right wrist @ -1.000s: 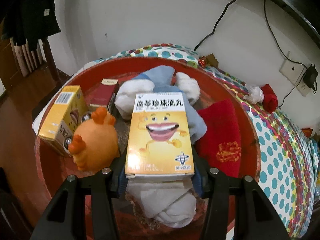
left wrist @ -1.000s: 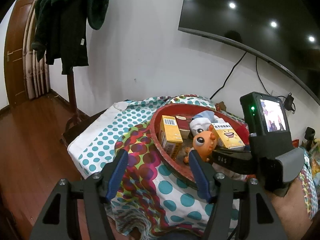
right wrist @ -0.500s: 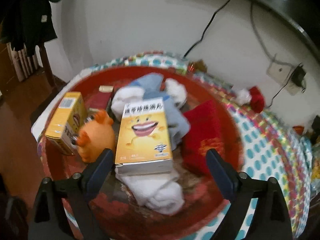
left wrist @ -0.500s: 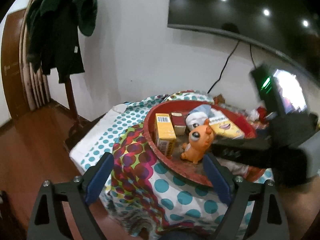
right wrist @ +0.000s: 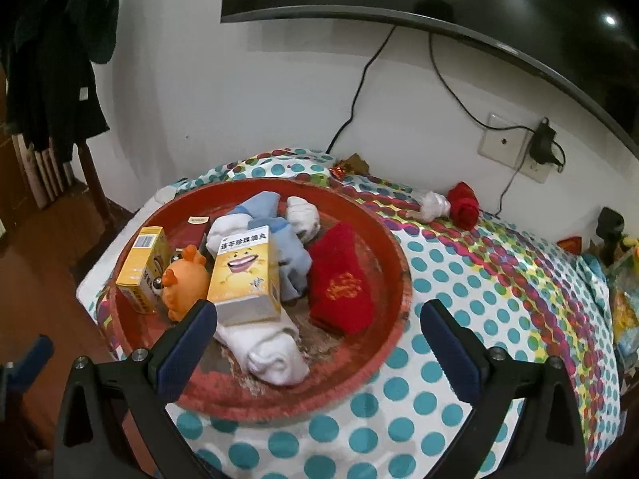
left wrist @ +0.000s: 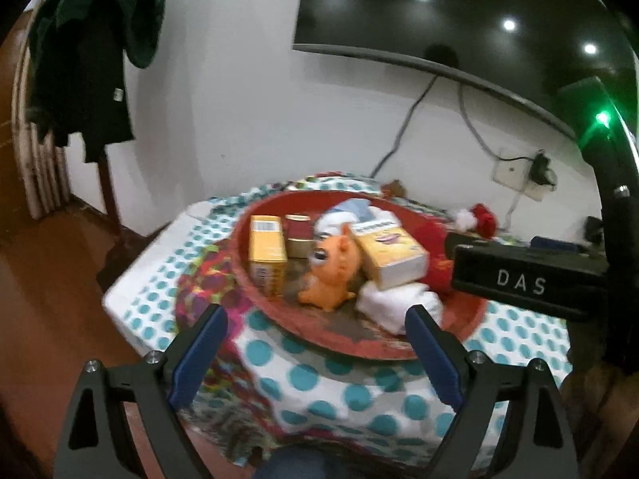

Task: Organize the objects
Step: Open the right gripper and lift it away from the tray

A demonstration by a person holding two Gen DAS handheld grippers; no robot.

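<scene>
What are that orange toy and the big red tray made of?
Orange toy: probably soft rubber or vinyl, judging by its smooth, matte, moulded skin. Red tray: possibly lacquered wood or painted metal; the red coat is worn through to grey patches on its floor.

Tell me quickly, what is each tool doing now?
Left tool: open, holding nothing.
Right tool: jaws opening wide, nothing between them.

The black bar-shaped body of the other gripper (left wrist: 523, 279), at the right edge of the left wrist view, bears the white letters "DAS". The yellow cardboard box with a smiling cartoon face (right wrist: 245, 271) carries a line of Chinese characters across its top, too small to read reliably.
</scene>
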